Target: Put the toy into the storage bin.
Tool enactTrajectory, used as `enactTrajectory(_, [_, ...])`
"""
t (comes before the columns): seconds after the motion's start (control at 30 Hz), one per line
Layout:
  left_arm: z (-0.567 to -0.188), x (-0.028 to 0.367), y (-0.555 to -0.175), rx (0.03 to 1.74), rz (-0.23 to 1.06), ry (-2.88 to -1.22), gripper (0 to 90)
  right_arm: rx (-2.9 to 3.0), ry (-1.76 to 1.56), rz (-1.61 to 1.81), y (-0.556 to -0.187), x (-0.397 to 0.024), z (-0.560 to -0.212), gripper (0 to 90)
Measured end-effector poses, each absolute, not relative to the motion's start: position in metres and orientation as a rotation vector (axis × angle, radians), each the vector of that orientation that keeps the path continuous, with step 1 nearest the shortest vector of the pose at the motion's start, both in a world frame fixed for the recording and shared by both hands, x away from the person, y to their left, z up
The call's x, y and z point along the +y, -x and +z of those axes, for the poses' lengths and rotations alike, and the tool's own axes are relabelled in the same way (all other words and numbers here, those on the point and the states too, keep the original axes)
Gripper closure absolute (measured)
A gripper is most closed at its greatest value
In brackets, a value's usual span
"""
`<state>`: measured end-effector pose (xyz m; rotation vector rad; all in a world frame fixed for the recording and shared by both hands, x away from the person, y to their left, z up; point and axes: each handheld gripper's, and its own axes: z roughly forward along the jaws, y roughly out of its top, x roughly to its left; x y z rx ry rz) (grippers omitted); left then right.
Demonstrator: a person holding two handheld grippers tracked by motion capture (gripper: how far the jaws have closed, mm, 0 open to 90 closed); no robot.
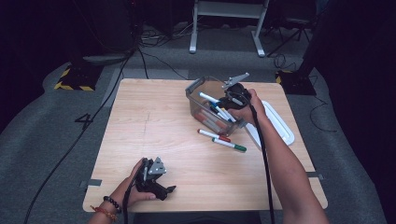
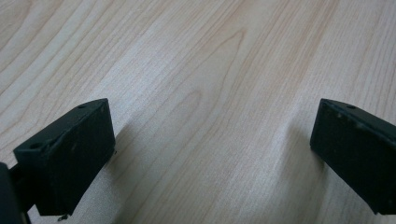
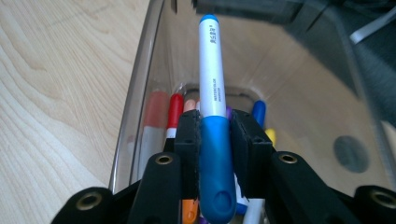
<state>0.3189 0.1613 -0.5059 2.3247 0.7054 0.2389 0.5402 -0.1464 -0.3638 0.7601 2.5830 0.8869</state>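
One blue-capped marker [image 3: 212,121] is clamped in the right gripper [image 1: 236,99] over the clear bin [image 1: 195,95] at far right, apparently mid-deposit, next needing release inside; left gripper [image 1: 154,179], jaws apart, rests near-left.

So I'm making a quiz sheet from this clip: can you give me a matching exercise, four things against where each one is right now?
Things:
1. blue marker
2. green-capped marker
3. white lid
4. left gripper

Places:
A. lying flat on the table, right of the clear bin
B. near the table's front edge, jaws open and holding nothing
C. clamped in the right gripper, over the bin
D. loose on the table in front of the bin

Pairs: 1-C, 2-D, 3-A, 4-B
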Motion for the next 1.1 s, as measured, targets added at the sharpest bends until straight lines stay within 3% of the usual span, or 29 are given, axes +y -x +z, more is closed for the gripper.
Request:
enactTrajectory(0.43, [-0.506, 0.162, -0.318, 0.707, 0.242, -2.325, 0.3, 2.705, -0.812, 0.66, -0.55, -0.131, -0.387, 73.1])
enactTrajectory(0.77, [-0.506, 0.162, -0.318, 0.707, 0.24, -2.326, 0.3, 2.69, -0.802, 0.696, -0.547, -0.13, -0.387, 61.1])
enactTrajectory(1.1, [-0.506, 0.161, -0.319, 0.707, 0.242, -2.325, 0.3, 2.576, -0.743, 0.939, -0.518, -0.156, -0.352, 44.9])
